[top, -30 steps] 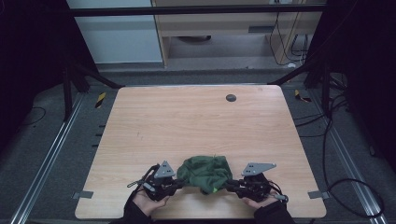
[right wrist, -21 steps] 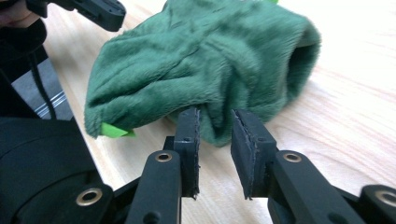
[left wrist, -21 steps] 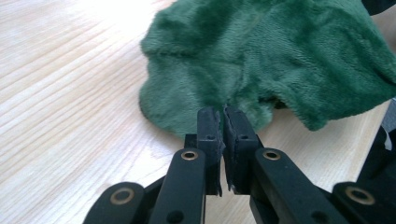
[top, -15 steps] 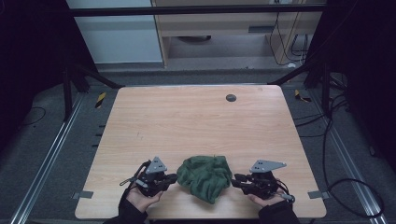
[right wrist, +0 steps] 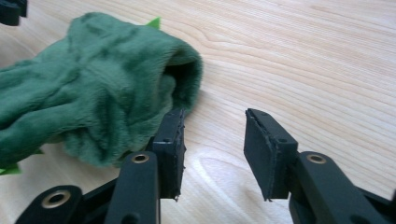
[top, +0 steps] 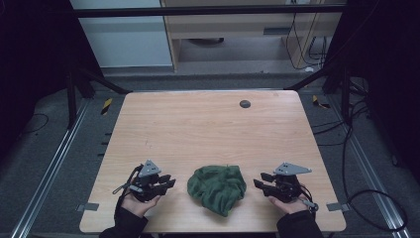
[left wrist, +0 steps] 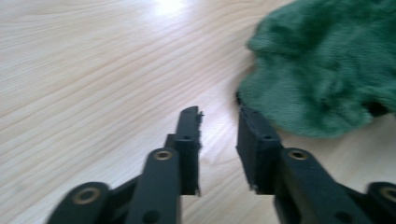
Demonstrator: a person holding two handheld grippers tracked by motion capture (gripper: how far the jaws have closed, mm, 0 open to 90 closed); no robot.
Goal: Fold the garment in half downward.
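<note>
A crumpled green fleecy cloth (top: 217, 188) lies on the wooden table (top: 198, 124) near its front edge, between my two grippers. My left gripper (top: 169, 181) sits to its left, apart from it, pointing at it. Its jaws have just been opening and stand open with nothing between them (left wrist: 219, 114); the cloth (left wrist: 327, 70) lies just beyond the right jaw. My right gripper (top: 260, 179) is to the right of the cloth. Its jaws have also just been opening and hold nothing (right wrist: 215, 114); the cloth (right wrist: 93, 93) rests beside the left jaw.
A small dark round disc (top: 244, 103) sits near the table's far edge. Black frame posts and trailing cables surround the table, and a cabinet stands behind it. The left gripper's tip (right wrist: 9, 11) shows at the top left of the right gripper view.
Both grippers have let go of the green cloth and drawn apart, left one leftwards, right one rightwards. The cloth now lies loose on the table between them.
</note>
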